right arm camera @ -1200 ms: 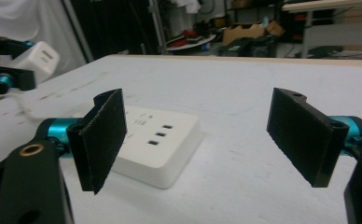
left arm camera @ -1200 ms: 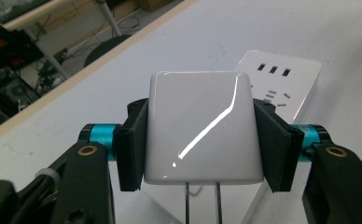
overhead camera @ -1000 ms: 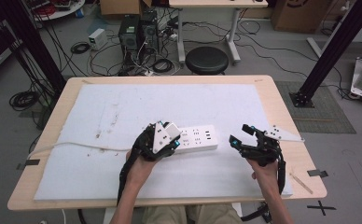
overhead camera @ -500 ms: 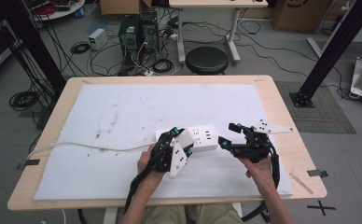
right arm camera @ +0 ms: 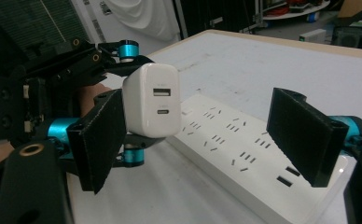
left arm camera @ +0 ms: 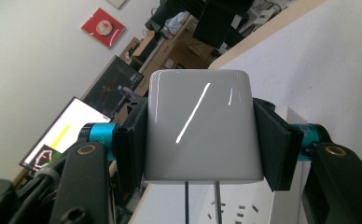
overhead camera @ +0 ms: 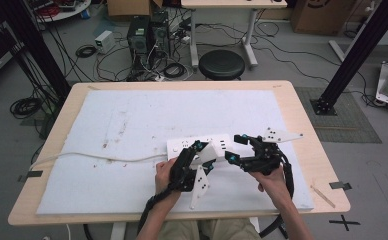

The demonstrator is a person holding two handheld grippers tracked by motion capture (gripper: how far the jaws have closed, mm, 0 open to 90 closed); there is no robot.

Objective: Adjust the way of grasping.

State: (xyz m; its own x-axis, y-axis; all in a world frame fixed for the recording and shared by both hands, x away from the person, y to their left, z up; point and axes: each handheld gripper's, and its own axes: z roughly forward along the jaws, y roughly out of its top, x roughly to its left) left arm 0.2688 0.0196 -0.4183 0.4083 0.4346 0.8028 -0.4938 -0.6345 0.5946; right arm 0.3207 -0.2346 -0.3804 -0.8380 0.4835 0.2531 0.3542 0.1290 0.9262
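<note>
A white USB charger [overhead camera: 209, 149] is clamped between the jaws of my left gripper [overhead camera: 202, 151], just above the front edge of a white power strip [overhead camera: 179, 145]. In the left gripper view both pads press the charger's [left arm camera: 200, 126] sides, and its two prongs point down toward the strip's slots [left arm camera: 237, 213]. My right gripper [overhead camera: 235, 148] stands open at the strip's right end with nothing between its jaws. In the right gripper view the charger [right arm camera: 153, 100] shows its two USB ports, and the power strip [right arm camera: 244, 158] lies between the open pads [right arm camera: 305, 135].
The strip lies on a white foam mat [overhead camera: 132, 115] that covers most of the wooden table [overhead camera: 302, 120]. Its white cable [overhead camera: 82, 156] runs off to the left edge. A thin stick [overhead camera: 323, 192] lies near the front right corner. A black stool [overhead camera: 222, 64] stands beyond the far edge.
My left gripper has carried the charger to the right and lower, over the strip. My right gripper has moved left to the strip's right end.
</note>
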